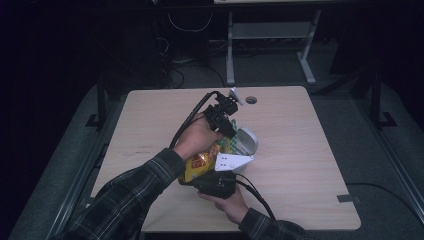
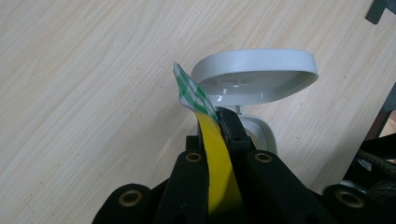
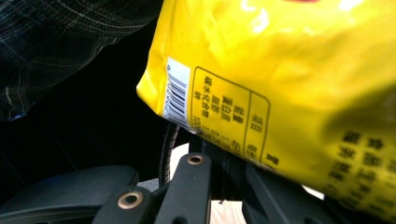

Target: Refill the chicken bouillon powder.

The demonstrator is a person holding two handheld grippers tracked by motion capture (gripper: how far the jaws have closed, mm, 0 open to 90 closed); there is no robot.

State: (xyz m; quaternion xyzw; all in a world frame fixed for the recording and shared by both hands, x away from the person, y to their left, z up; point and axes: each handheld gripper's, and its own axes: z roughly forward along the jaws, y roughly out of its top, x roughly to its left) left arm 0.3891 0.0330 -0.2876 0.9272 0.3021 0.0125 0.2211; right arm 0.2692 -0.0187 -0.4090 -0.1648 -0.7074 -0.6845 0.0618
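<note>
1. Yellow, glossy plastic makes up the snack bag [image 1: 200, 165], held above the middle of the pale wooden counter [image 1: 150, 125] between the two grippers.
2. The left gripper [image 1: 227, 131] points down at the bag's top end. In the left gripper view its jaws are closed tight on the green-and-white checked top edge [image 2: 191, 91] of the bag, with the yellow film running down between them.
3. The right gripper [image 1: 210, 181] sits at the bag's lower end, nearer the person. In the right gripper view the bag's yellow back, with its barcode [image 3: 177, 95] and printed panel, hangs just over the jaws; they stand closed, and the bag's bottom edge appears pinched between them, though the contact itself is partly hidden.
4. A small grey bin [image 1: 246, 141] stands on the counter just beside the bag, under the left gripper. In the left gripper view its flip lid [image 2: 254, 74] is raised, directly behind the clamped edge of the bag.
5. Plaid sleeves [image 1: 130, 195] come in from the near edge of the counter.
</note>
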